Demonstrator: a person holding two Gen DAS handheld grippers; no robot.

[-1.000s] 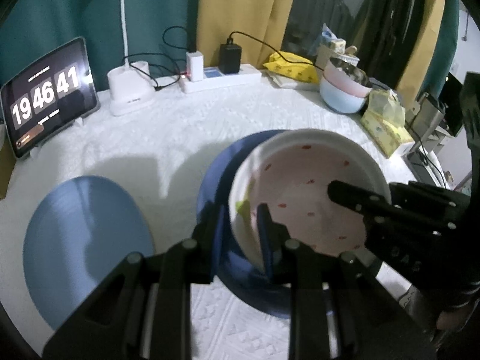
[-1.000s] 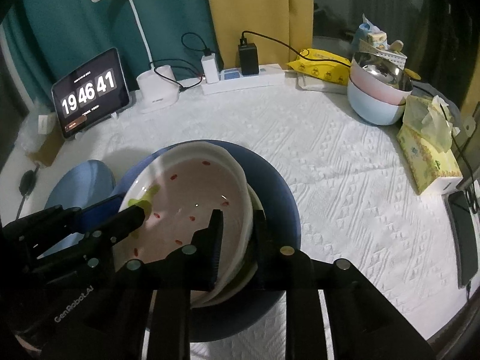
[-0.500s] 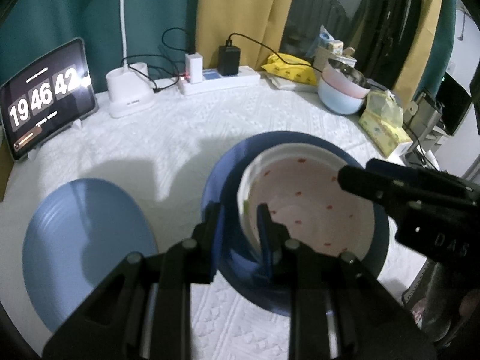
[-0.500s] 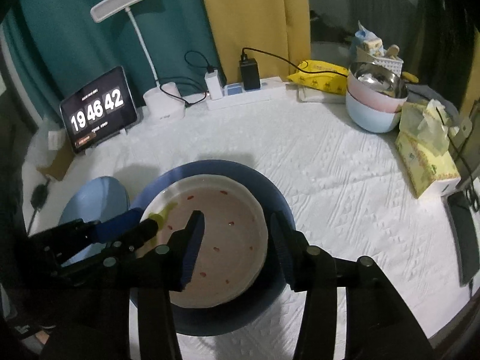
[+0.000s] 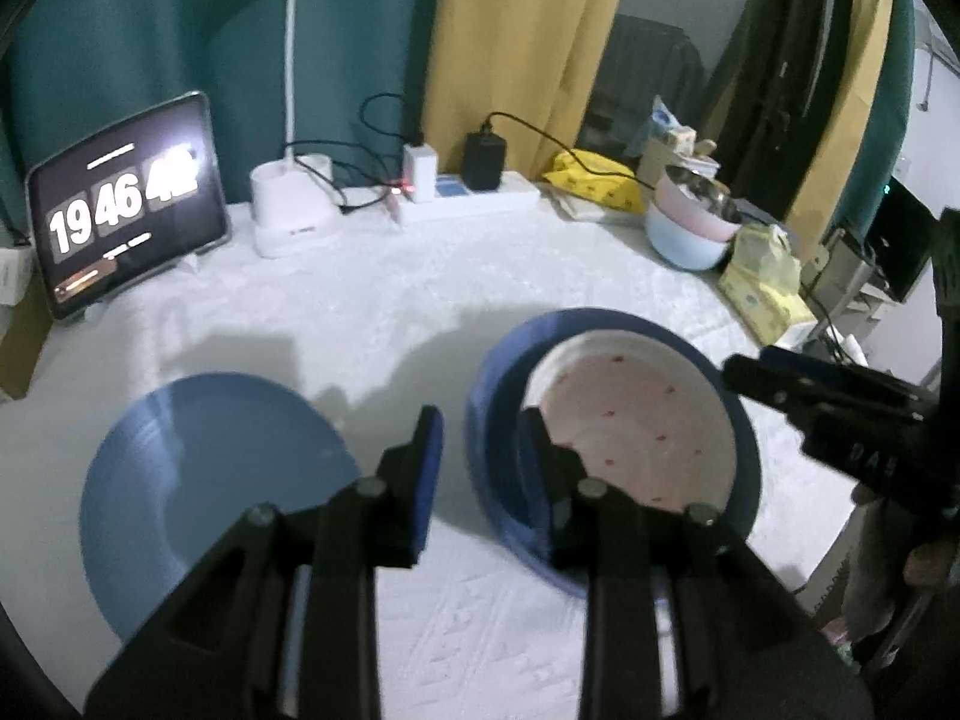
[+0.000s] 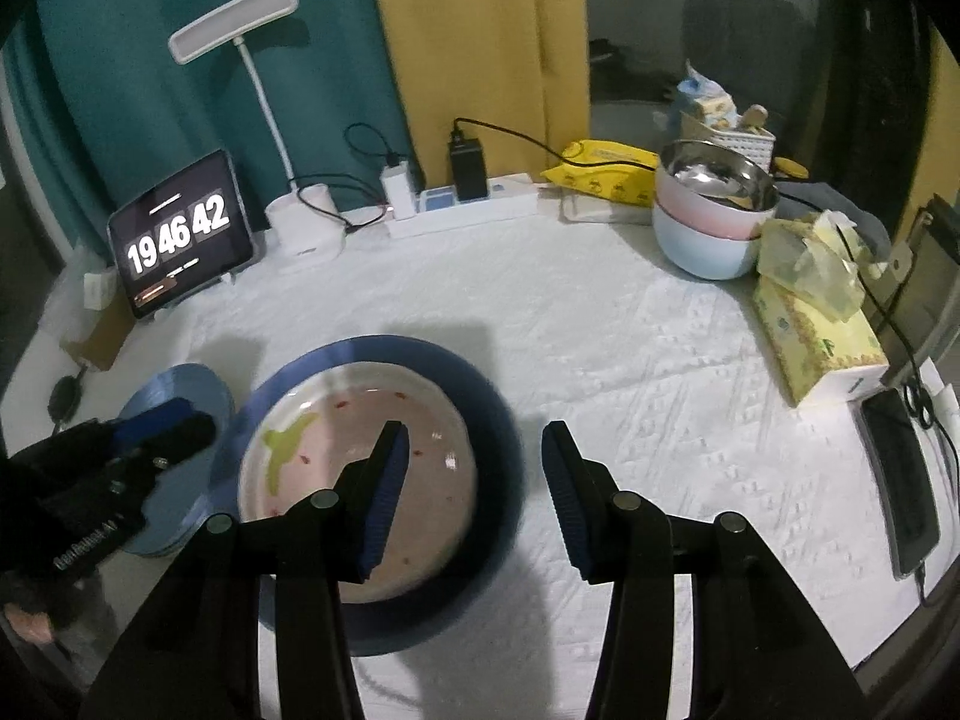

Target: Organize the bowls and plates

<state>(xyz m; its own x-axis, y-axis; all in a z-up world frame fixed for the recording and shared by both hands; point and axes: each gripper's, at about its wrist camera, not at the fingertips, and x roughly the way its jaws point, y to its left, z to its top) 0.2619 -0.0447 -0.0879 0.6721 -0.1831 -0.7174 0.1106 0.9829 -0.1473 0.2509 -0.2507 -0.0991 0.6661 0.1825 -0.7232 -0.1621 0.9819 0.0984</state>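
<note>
Plates now sit sorted: light-blue plate (image 5: 204, 480) alone at left, then the pink-speckled dish (image 5: 636, 420) seemingly settled in the dark-blue plate (image 5: 492, 396), just released, left gripper (image 5: 480, 450) opening empty, right gripper (image 6: 474, 480) spread empty.

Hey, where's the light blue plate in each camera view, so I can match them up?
Left wrist view: the light blue plate lies lower left on the white tablecloth, left of the dark blue plate that holds the white spotted dish.
Right wrist view: the light blue plate sits at the left edge, partly hidden behind the left gripper.
Shared landmark: the tablet clock, at the back left in both.
</note>
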